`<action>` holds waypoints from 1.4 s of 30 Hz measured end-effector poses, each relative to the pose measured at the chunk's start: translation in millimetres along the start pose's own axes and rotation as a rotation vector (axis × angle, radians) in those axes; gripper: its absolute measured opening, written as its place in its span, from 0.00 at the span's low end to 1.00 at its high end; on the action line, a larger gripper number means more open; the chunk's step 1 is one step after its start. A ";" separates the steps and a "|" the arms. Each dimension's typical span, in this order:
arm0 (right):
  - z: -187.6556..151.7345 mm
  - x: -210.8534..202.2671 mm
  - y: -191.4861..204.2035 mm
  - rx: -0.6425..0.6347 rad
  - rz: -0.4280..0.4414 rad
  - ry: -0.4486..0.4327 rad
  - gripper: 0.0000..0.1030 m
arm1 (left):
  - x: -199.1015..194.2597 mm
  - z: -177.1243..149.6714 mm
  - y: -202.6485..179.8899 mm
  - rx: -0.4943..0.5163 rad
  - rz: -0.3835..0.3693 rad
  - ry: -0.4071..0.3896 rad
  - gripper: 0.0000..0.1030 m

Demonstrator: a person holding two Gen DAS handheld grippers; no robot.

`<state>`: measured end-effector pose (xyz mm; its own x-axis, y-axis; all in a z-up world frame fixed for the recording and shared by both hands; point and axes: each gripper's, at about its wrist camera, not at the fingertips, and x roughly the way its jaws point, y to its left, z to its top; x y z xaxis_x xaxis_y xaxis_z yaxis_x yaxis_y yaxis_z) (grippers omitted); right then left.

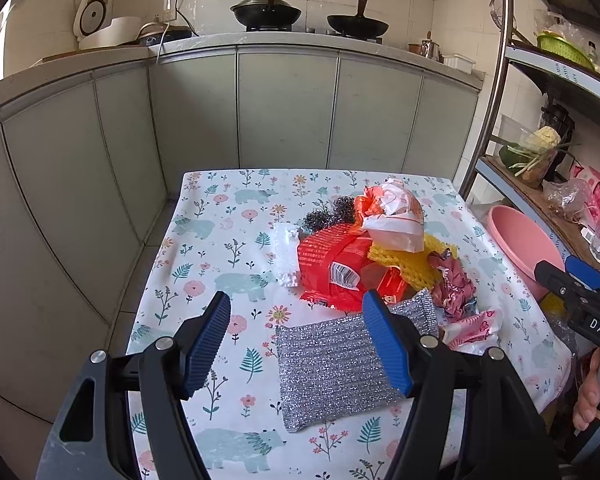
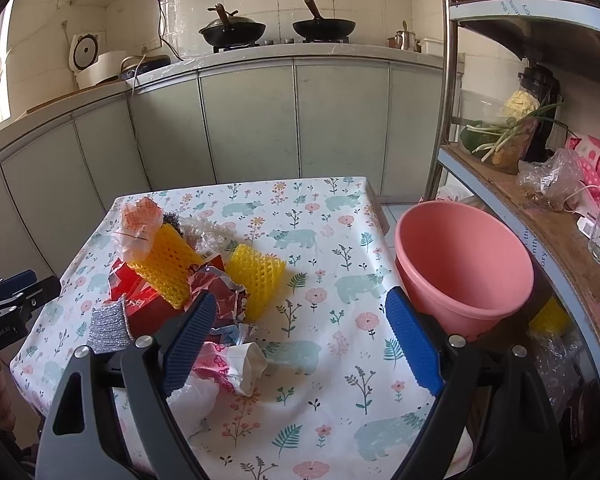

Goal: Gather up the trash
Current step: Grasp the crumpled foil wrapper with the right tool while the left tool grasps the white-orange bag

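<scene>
Meanwhile, in a tiled kitchen, a heap of litter waits on a small table [image 1: 204,216] under a flowered cloth, and nothing has been lifted yet. Both hand-held tools hang above the near edge with their jaws spread wide and holding nothing.

From the left gripper [image 1: 300,344], the nearest piece is a silver scouring pad [image 1: 332,364], lying flat between the spread fingers and slightly toward 1 o'clock, its long axis running from 8 o'clock to 2 o'clock. Beyond it, at 12 to 1 o'clock, sit a red wrapper [image 1: 332,264], yellow foam netting [image 1: 412,260] and an orange-and-white plastic bag [image 1: 396,216].

From the right gripper [image 2: 300,344], a crumpled pink paper cup [image 2: 236,364] lies just off the left finger at about 10 o'clock, on its side with its open mouth toward 3 o'clock. A roll of the yellow netting stands at 11 o'clock. The pink bucket [image 2: 464,264], the likely bin, stands off the table's corner at 1 o'clock, empty as far as can be seen.

The right gripper looks the nearer to both cup and bucket; a short shift left would seem to bring the cup between its fingers, with the bucket an easy swing away.
</scene>
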<state>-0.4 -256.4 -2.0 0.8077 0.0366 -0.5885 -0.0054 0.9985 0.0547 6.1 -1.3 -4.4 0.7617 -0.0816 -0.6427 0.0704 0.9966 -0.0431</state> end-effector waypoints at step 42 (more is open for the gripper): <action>9.6 75.8 19.9 -0.025 0.393 0.272 0.61 | 81.2 61.8 -52.8 0.130 -0.223 0.102 0.46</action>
<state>66.4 -234.2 -37.8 0.5585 0.4173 -0.7169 -0.2963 0.9076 0.2975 104.0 -61.3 -7.0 0.6499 -0.2905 -0.7023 0.3158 0.9437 -0.0981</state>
